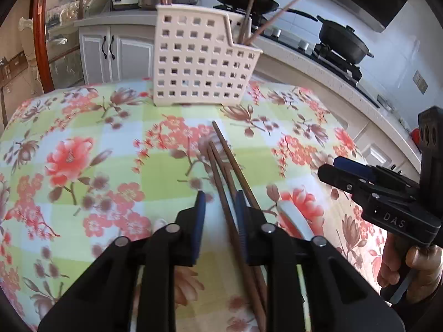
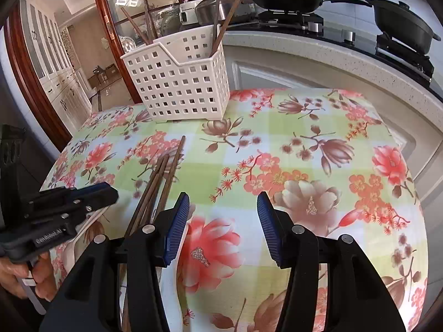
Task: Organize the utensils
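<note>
Floral tablecloth [image 2: 304, 149]: roughly three chopsticks [image 1: 221, 163], one basket [image 1: 199, 63].

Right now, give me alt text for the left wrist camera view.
The open left gripper straddles several dark brown wooden chopsticks lying on the floral tablecloth. Behind stands a white perforated plastic utensil basket holding more chopsticks, and the right gripper hovers at the right.

Black plastic left gripper [image 1: 218, 207] and right gripper [image 2: 223, 213]; blue ribbed jaws; silver screws; white "DAS" lettering.
</note>
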Action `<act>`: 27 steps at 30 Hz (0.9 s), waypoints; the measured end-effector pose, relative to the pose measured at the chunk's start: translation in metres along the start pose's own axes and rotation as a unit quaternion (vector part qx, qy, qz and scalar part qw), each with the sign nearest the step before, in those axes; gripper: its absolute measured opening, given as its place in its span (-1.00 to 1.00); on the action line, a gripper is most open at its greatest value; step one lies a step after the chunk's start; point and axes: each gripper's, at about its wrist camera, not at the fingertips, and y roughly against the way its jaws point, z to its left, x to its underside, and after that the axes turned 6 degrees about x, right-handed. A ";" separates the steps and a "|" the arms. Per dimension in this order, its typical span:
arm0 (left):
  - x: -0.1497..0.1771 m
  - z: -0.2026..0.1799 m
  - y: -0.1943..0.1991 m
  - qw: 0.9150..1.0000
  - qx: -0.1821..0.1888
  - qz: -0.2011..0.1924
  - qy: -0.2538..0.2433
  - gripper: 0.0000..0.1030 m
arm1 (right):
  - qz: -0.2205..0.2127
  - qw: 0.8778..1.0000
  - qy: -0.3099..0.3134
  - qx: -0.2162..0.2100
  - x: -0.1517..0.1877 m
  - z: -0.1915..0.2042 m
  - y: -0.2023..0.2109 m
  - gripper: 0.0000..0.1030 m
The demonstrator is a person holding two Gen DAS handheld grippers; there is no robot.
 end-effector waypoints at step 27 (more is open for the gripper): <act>0.000 0.004 -0.032 0.997 -0.029 0.048 -0.051 -0.97 | 0.008 1.000 0.005 -0.003 0.009 -0.005 0.002 0.13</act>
